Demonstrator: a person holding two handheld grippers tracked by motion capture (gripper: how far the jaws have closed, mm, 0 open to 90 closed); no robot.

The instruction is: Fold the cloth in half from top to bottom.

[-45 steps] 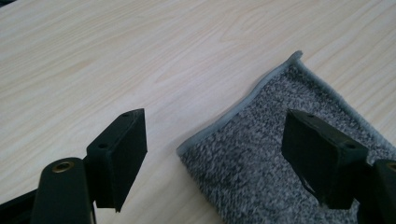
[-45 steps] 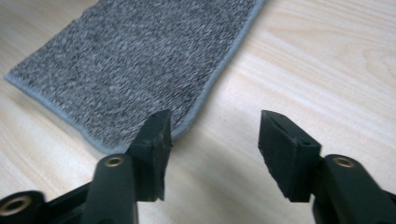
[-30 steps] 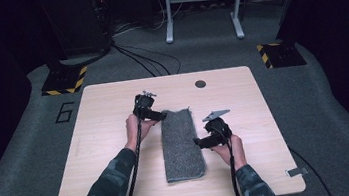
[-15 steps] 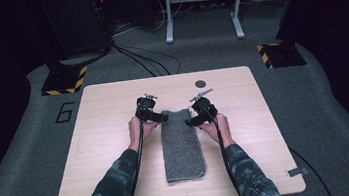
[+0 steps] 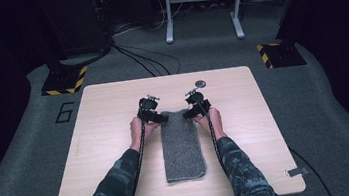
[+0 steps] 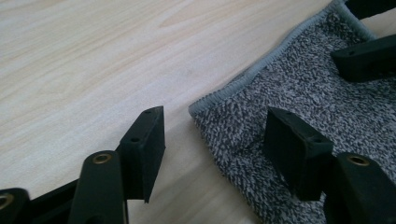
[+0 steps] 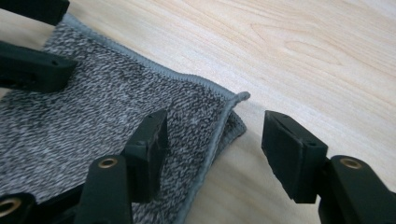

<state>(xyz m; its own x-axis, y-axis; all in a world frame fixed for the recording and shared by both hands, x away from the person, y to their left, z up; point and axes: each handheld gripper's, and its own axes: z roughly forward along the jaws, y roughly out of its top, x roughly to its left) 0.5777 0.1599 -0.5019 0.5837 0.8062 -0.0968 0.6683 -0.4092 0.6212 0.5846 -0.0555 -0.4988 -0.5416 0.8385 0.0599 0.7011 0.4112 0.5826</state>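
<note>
A grey speckled towel (image 5: 182, 145), folded into a long strip, lies on the wooden table (image 5: 106, 136) and runs from mid-table toward the near edge. My left gripper (image 5: 157, 116) is at the towel's far left corner (image 6: 198, 109). Its jaws are open and straddle that corner, one on bare wood and one on the cloth. My right gripper (image 5: 192, 112) is at the far right corner (image 7: 238, 99). It is open too, with one jaw over the towel (image 7: 93, 121) and one over the wood. In the left gripper view the towel (image 6: 299, 98) also has the other gripper's black jaws at its top right.
A small dark round disc (image 5: 200, 82) lies on the table just beyond the right gripper. Cables (image 5: 148, 61) run across the grey carpet behind the table. Two yellow-and-black striped bases (image 5: 64, 81) stand at the far left and far right.
My right gripper has travelled from the towel's right side near its middle up to the far right corner. The left gripper has stayed at the far left corner.
</note>
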